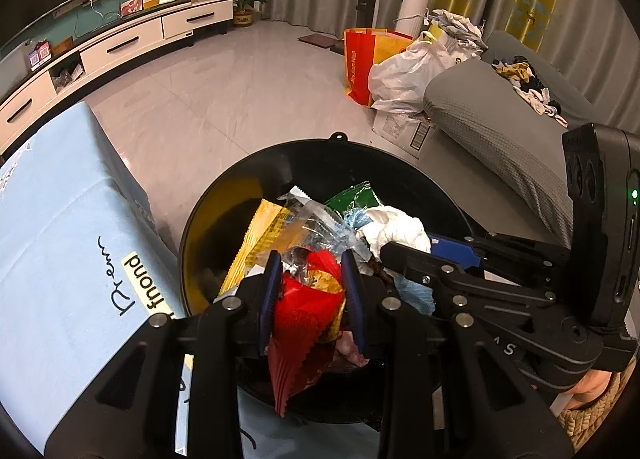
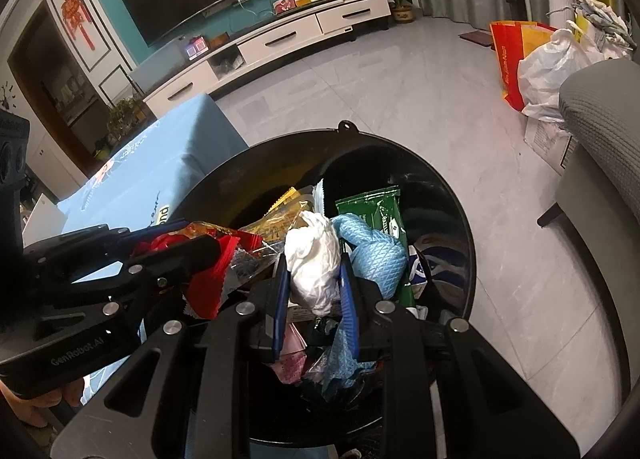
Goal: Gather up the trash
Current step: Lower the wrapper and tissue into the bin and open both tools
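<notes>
The left gripper [image 1: 310,259] stands narrowly parted, its blue pads pressed on either side of a red snack wrapper [image 1: 308,311] that hangs crumpled between them, right over the mouth of the black trash bin [image 1: 340,147]. The right gripper [image 2: 314,263] is likewise nearly closed, clamping a wad of white tissue [image 2: 314,255] over the same bin, beside the left one. Inside the bin, just past the tissue, lie a light blue glove [image 2: 372,247], a green packet [image 2: 376,207] and a yellow wrapper [image 1: 260,239]. Against the bin's left side stands a table under a light blue cloth [image 1: 60,219]. To the bin's right is a grey sofa [image 1: 488,115], and beyond the bin a red and yellow bag [image 1: 360,63] stands on the pale floor.
</notes>
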`<state>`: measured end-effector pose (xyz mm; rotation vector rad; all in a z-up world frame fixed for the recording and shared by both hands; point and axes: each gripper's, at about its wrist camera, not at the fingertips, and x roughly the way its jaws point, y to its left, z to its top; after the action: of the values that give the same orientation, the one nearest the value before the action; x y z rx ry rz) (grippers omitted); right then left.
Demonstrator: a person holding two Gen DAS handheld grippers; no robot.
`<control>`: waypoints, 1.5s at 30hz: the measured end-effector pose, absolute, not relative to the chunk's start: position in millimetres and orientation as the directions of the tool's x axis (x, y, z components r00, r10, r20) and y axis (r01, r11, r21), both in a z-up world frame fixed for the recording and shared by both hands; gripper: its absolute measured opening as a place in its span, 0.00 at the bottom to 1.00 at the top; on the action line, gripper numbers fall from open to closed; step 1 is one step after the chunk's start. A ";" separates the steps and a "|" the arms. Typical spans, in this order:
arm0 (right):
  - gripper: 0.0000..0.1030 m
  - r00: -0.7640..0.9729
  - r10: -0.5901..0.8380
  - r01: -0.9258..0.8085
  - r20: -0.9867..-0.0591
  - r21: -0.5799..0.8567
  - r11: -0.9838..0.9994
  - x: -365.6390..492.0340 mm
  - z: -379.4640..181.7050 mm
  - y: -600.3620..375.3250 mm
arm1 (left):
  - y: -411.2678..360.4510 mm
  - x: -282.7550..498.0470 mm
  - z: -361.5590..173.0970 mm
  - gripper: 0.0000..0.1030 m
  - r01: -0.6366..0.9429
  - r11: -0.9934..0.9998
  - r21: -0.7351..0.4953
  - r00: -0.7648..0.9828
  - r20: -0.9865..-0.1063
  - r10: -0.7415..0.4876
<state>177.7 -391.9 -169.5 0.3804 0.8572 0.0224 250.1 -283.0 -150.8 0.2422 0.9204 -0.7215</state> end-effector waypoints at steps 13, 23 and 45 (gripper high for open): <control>0.25 0.645 0.155 0.138 -0.749 0.313 0.940 181.8 -173.6 -390.1 | -284.4 251.5 -158.4 0.33 0.656 0.749 -0.094 0.385 -0.812 -0.439; 0.32 0.639 0.147 0.146 -0.755 0.306 0.941 183.1 -173.2 -390.2 | -282.3 251.5 -161.2 0.38 0.650 0.755 -0.085 0.388 -0.818 -0.425; 0.46 0.653 0.100 0.159 -0.751 0.265 0.951 177.9 -169.6 -391.0 | -273.5 253.0 -165.3 0.54 0.631 0.772 -0.076 0.399 -0.822 -0.407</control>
<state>177.9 -391.0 -169.6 0.3219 0.8624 -0.0342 253.0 -273.5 -165.3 0.2643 0.9555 -0.6660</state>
